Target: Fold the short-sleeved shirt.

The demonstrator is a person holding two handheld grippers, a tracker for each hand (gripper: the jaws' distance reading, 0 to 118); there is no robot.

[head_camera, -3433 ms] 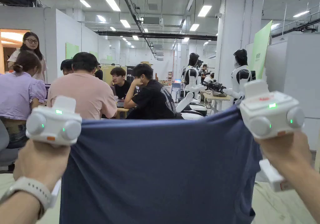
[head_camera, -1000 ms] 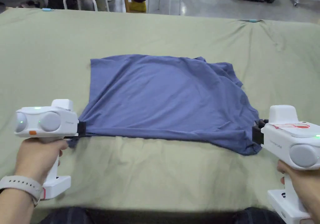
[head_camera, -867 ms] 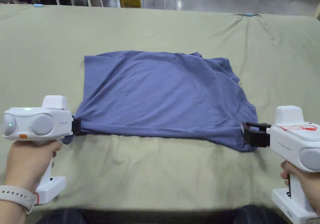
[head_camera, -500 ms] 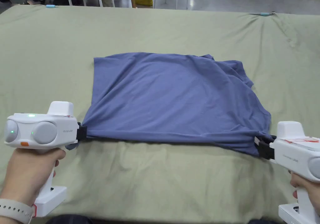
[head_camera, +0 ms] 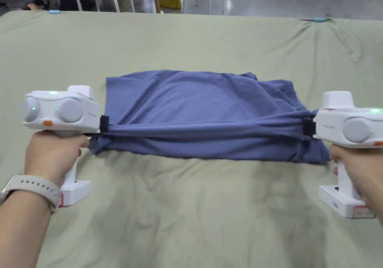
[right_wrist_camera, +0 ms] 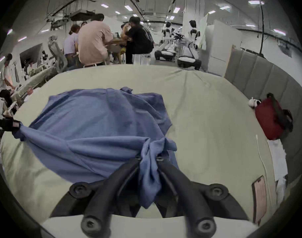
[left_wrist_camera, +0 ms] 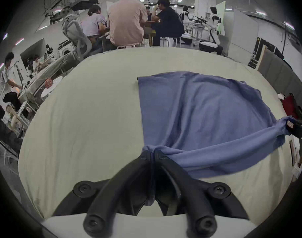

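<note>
Here the left gripper (head_camera: 104, 124) and right gripper (head_camera: 307, 127) each clench a near corner of the blue shirt (head_camera: 202, 104) mid-frame on the green sheet (head_camera: 187, 212), mid-fold; next, likely, carry that taut edge toward the top.

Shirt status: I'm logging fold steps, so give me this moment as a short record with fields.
surface: green sheet
shirt: blue, far part lying on the sheet, near edge lifted and stretched taut between the grippers
left gripper: shut on the shirt's near left corner
right gripper: shut on the shirt's near right corner, cloth bunched between the jaws
fold: not yet laid over
</note>
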